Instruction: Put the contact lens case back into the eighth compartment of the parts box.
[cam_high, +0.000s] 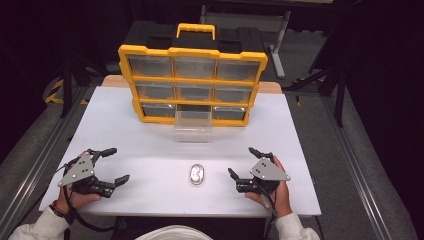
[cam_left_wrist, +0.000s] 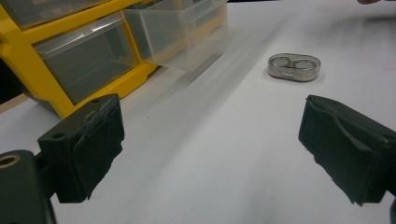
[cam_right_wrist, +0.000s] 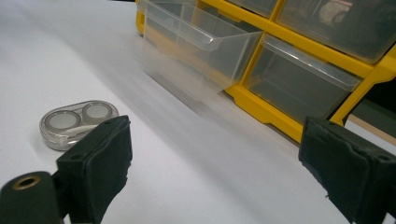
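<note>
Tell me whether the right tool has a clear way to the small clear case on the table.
Probably yes. The right tool is open, and bare white table lies between it and the small clear case; nothing stands in between.

The contents of the yellow organizer's (cam_high: 192, 82) closed drawers stay unreadable behind cloudy plastic. In the left gripper view the organizer runs off the top and left edges; in the right gripper view, the top right. The small clear case (cam_high: 197, 174) holds two round shapes, unidentifiable.
</note>
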